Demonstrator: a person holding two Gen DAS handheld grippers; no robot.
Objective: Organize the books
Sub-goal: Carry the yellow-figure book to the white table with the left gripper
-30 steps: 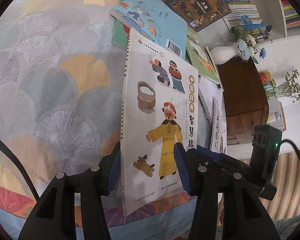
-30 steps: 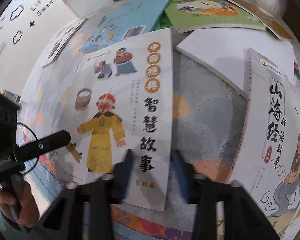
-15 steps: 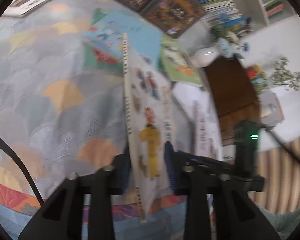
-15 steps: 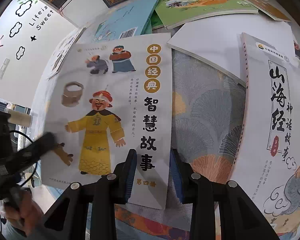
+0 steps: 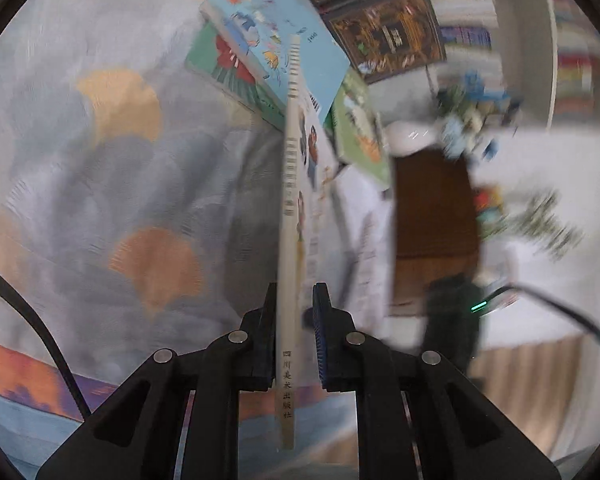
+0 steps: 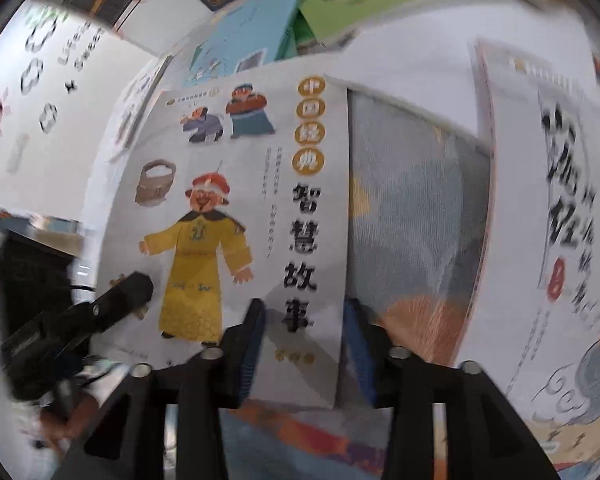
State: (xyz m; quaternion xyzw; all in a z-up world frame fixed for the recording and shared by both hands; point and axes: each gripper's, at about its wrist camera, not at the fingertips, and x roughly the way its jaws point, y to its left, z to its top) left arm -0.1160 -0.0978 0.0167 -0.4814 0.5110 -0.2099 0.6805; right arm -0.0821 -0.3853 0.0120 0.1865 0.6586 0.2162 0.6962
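A white picture book with a yellow-robed figure on its cover stands tilted up off the fan-patterned rug. In the left wrist view I see the book's spine edge-on, with my left gripper shut on its lower end. That left gripper shows as a dark shape at the cover's lower left in the right wrist view. My right gripper straddles the cover's lower right corner. Its jaws are opening and the pads stand off the book.
A blue book, a green book and dark-covered books lie on the rug beyond. A white book with black calligraphy lies to the right. A wooden cabinet, a white vase and bookshelves stand behind.
The book has swung from cover-on to edge-on in the left view as the left jaws closed on its spine. The right jaws have widened off the cover's corner.
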